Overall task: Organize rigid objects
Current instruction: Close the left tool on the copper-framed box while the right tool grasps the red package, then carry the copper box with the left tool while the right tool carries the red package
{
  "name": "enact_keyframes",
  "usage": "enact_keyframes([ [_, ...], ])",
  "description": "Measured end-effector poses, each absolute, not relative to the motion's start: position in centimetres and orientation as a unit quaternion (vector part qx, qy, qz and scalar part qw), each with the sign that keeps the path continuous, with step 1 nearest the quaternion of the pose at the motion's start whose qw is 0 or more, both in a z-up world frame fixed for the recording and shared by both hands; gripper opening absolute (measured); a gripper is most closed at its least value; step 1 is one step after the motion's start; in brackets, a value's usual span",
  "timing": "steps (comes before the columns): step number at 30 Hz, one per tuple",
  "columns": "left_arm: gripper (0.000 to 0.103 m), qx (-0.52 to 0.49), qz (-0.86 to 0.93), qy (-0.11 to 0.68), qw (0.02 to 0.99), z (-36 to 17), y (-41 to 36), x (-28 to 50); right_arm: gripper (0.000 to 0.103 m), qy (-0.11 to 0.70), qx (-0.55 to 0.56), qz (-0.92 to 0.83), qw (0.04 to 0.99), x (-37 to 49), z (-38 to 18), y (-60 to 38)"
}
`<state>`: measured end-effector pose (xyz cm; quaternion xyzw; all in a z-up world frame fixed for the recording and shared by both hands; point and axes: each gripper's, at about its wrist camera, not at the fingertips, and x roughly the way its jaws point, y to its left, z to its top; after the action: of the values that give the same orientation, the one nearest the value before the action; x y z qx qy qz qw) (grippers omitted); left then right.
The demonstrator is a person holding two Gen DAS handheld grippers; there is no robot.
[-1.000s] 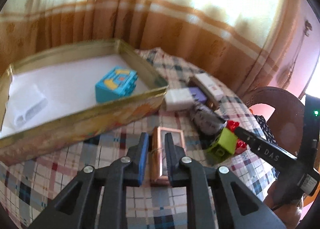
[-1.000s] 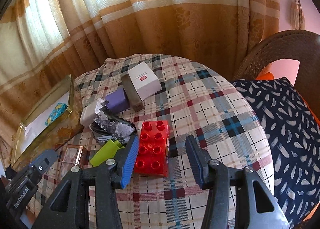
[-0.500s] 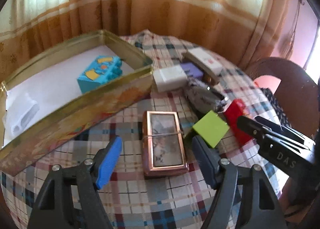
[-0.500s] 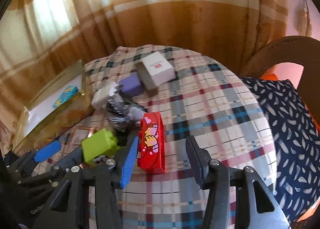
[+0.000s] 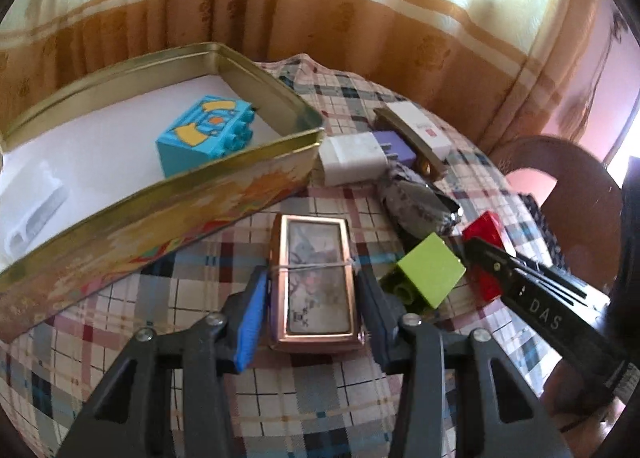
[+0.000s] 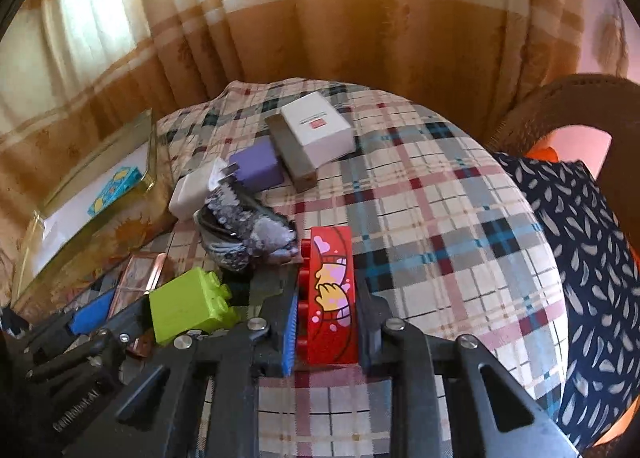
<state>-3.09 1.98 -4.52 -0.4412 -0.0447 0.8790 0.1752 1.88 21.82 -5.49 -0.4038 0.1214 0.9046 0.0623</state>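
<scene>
Copper-framed case (image 5: 316, 282) lies flat on the plaid surface (image 5: 320, 410) beside the tin (image 5: 168, 201), left tool (image 5: 310, 308) clamped across it, right tool (image 6: 326, 322) clamped on the red brick (image 6: 330, 294); each should lift level, clearing the tin's rim.

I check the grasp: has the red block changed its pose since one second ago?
Yes. The red block has tipped from studs-up onto its side, its picture face now up, beside the green block.

Red brick (image 6: 330, 300) with pink-yellow cartoon print. Lime green brick (image 6: 188, 304). Copper-rimmed case (image 5: 316, 284). Gold tin (image 5: 160, 201), white lining; cyan brick (image 5: 204, 135) with yellow print inside. Plaid cloth (image 6: 432, 217): cream, blue, maroon. Purple charger (image 6: 256, 167), white charger (image 6: 190, 193). Orange-cream curtain (image 6: 320, 17).
</scene>
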Motion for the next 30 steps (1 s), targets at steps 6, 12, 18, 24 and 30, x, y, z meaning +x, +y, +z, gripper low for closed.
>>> enact_keyframes([
  [6, 0.044, -0.394, 0.901, -0.075, 0.162, -3.1, 0.4, -1.8, 0.025, 0.130, -0.303, 0.943, 0.048, 5.0, -3.1, 21.6],
  [12, 0.044, -0.354, 0.919, -0.077, 0.157, -2.1, 0.0, -1.2, 0.025, 0.109, -0.249, 0.961, 0.057, 6.4, -1.7, 20.7],
  [18, 0.044, -0.289, 0.949, -0.049, 0.116, -0.6, -1.4, -0.6, 0.025, 0.122, -0.198, 0.970, 0.067, 7.6, -0.8, 20.4],
  [24, 0.044, -0.266, 0.960, -0.037, 0.085, -0.2, -3.0, -0.8, 0.025, 0.121, -0.185, 0.974, 0.053, 7.4, -0.6, 19.0],
  [30, 0.044, -0.277, 0.956, -0.064, 0.073, -0.7, -4.4, -1.3, 0.025, 0.103, -0.167, 0.979, 0.046, 7.6, -0.2, 17.5],
])
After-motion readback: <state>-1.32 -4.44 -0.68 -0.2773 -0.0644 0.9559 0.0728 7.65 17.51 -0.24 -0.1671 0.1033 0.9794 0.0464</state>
